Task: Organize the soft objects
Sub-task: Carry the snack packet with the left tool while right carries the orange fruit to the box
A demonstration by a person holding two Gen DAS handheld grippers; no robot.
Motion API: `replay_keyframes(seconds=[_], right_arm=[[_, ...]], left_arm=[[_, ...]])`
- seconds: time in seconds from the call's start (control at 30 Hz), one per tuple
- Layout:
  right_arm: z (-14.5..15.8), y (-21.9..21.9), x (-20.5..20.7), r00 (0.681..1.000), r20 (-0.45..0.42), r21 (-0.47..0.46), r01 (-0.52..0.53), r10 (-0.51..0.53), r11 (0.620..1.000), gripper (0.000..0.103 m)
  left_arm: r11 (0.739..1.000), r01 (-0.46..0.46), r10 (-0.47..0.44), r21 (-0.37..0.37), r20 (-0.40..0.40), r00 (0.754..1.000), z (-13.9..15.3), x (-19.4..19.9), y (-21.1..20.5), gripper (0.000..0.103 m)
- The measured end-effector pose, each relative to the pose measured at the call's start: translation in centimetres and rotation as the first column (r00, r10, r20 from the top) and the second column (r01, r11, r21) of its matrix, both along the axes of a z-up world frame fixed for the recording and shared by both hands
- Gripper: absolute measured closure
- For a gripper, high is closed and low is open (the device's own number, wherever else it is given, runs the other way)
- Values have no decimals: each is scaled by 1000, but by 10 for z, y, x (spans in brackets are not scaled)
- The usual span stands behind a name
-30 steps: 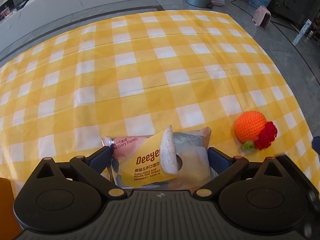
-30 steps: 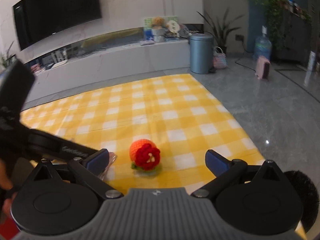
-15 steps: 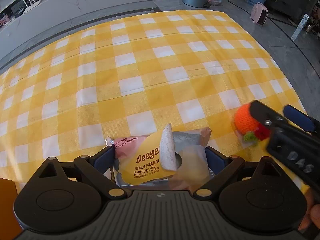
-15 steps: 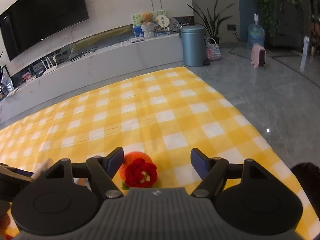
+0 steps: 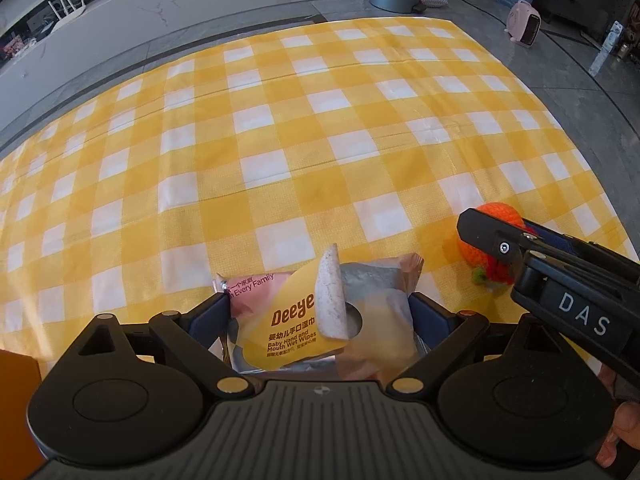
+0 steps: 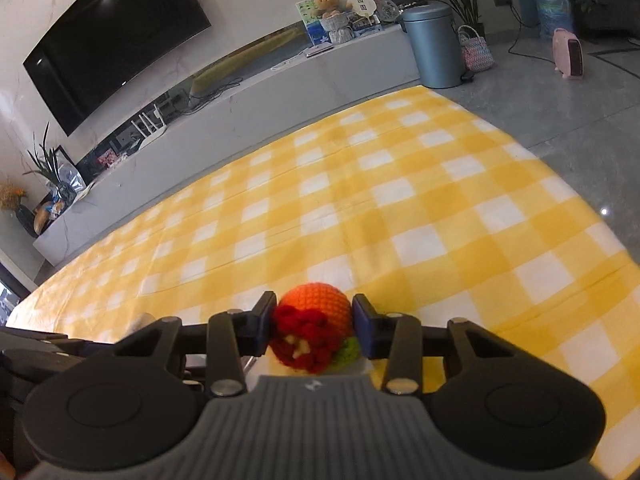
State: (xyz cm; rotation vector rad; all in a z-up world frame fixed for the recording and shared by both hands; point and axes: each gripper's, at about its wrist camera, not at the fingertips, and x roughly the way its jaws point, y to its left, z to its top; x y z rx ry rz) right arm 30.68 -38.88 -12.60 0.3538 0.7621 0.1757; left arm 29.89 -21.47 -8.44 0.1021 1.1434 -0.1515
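A pack of baby wet wipes (image 5: 316,320), yellow and pink with its flap lifted, lies on the yellow checked cloth (image 5: 280,140). My left gripper (image 5: 320,316) is closed against both sides of the pack. An orange crocheted ball with a red flower (image 6: 314,328) sits on the cloth between the fingers of my right gripper (image 6: 314,322), which is shut on it. In the left wrist view the ball (image 5: 492,236) shows at the right, partly hidden by the right gripper (image 5: 520,248).
The checked cloth (image 6: 400,200) covers a grey floor. A grey bin (image 6: 434,44), a woven bag (image 6: 476,50) and a pink heater (image 6: 568,52) stand beyond its far edge. A low white TV bench (image 6: 240,112) runs along the back. An orange box edge (image 5: 18,400) is at bottom left.
My right gripper has moved in around the crocheted ball and closed from wide open onto it. My left gripper stays on the wipes pack.
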Motion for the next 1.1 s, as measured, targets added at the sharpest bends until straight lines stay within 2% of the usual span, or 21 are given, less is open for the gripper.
replay_keyframes(seconds=[0.13,0.3,0.43,0.57,0.7,0.83,1.0,1.1], right_arm=[[14,-6,-10,999,33,-11,20,-20,1000,62],[52,-26,-41,981,170,53,82,-90,995,62],[77,-37,-74,959,255,95,100,-121,990,62],[111,-28,-107,929,359,90,55,-84,994,62],[153,9,-138,878,479,50,-44,14,998,62],[190,68,-164,819,555,-14,-165,145,986,62],[214,161,-186,766,557,-105,-321,323,941,62],[212,217,-189,759,505,-158,-388,412,908,62]], left_arm=[[999,39,-39,-4,19,999,6,-8,-6,0],[998,66,-65,-6,115,991,31,-32,-16,0],[993,114,-108,-11,236,966,69,-63,-18,0],[990,139,-120,-32,340,933,112,-99,-1,0],[991,129,-102,-31,441,892,146,-143,39,0],[998,50,-26,-32,517,856,163,-186,98,0],[989,-124,151,-85,571,807,161,-233,180,0],[967,-217,253,-131,521,815,150,-248,226,0]])
